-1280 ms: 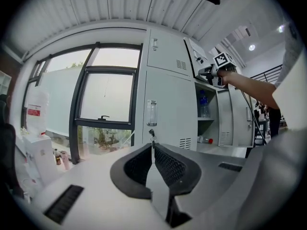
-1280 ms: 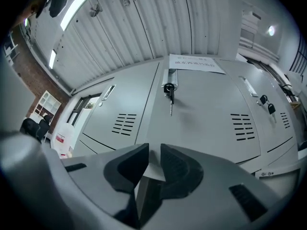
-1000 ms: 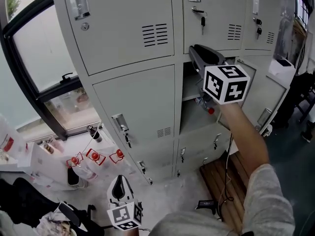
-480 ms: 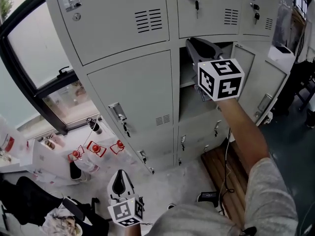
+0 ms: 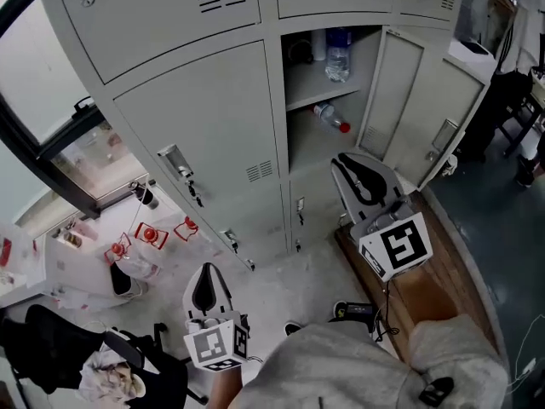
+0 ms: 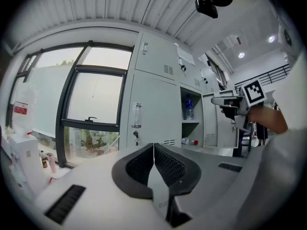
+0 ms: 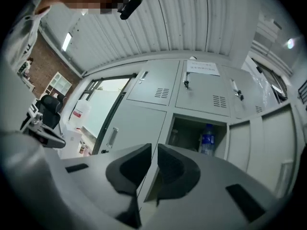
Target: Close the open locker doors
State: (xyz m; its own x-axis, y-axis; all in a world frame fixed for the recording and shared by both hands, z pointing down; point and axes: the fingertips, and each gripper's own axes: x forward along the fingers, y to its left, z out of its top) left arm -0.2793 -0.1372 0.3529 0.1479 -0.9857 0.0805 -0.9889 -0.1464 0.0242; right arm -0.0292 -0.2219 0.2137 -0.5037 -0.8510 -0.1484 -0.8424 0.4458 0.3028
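Found right claw (image 5: 351,167) nearly together, having just been closing on nothing, low before the lockers (image 5: 204,118), with open locker door (image 5: 397,88) upright, up-right of it in head view, far nearer it than left claw (image 5: 207,278), pressed together, empty.

Room around me: big black-framed window (image 6: 93,99) on my left, daylight coming in, greenery outside. Low white ledge (image 5: 81,271) under it, small bottles (image 6: 44,159) on top. White ribbed ceiling (image 6: 96,8), round ceiling lamps (image 6: 241,55) lit. Pale speckled floor (image 5: 289,284) below me, brown wooden plank platform (image 5: 426,292) right of it, dark grey floor (image 5: 498,220) past that. Red-brown brick wall (image 7: 50,56) far off.
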